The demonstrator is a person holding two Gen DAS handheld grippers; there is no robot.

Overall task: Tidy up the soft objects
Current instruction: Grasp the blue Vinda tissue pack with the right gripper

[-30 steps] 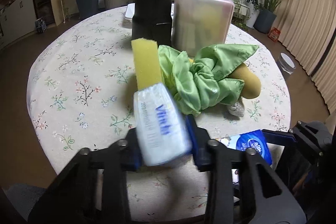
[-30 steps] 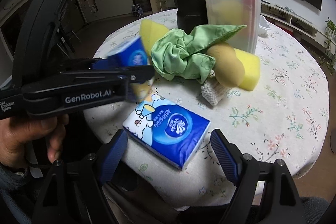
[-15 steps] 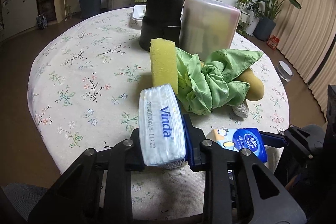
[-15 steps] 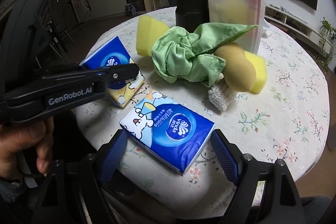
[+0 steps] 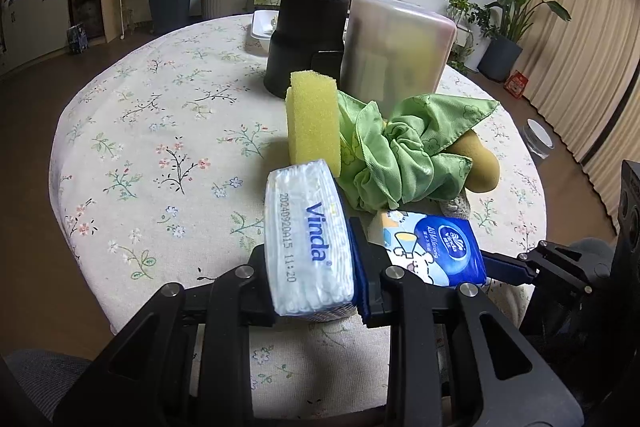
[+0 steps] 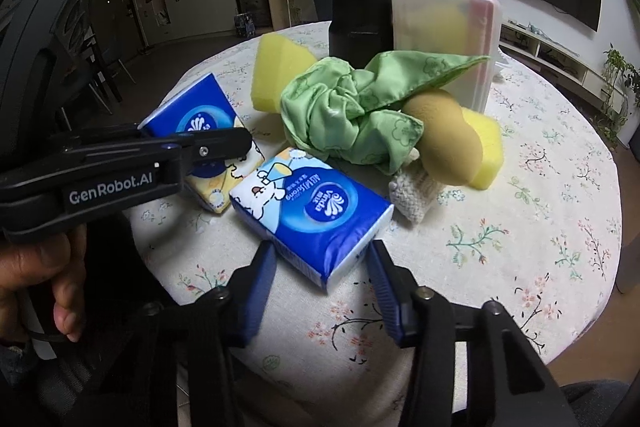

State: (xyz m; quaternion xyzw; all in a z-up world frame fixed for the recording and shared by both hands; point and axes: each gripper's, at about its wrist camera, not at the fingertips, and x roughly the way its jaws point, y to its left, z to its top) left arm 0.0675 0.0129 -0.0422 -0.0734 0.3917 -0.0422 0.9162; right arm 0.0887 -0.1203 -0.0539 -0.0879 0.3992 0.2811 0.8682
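Observation:
My left gripper [image 5: 310, 279] is shut on a blue-and-white Vinda tissue pack [image 5: 306, 239], held on its edge at the table's near side; the same pack shows in the right wrist view [image 6: 200, 139]. A second tissue pack [image 6: 312, 215] lies flat on the cloth. My right gripper [image 6: 322, 287] has its blue pads on either side of that pack's near corner, jaws narrowed but not clearly pressing it. Behind lie a green cloth [image 6: 352, 111], yellow sponges [image 6: 276, 71], a tan sponge [image 6: 444, 139] and a small knitted piece [image 6: 412, 195].
A round table with a floral cloth [image 5: 160, 131] holds a black canister [image 5: 308, 39] and a frosted plastic box [image 5: 396, 55] at the back. A small white tray [image 5: 262, 27] sits behind the canister. Potted plants and curtains stand beyond.
My left gripper brought its tissue pack down to the table by the other pack. My right gripper moved forward and its jaws narrowed around the flat pack's near corner.

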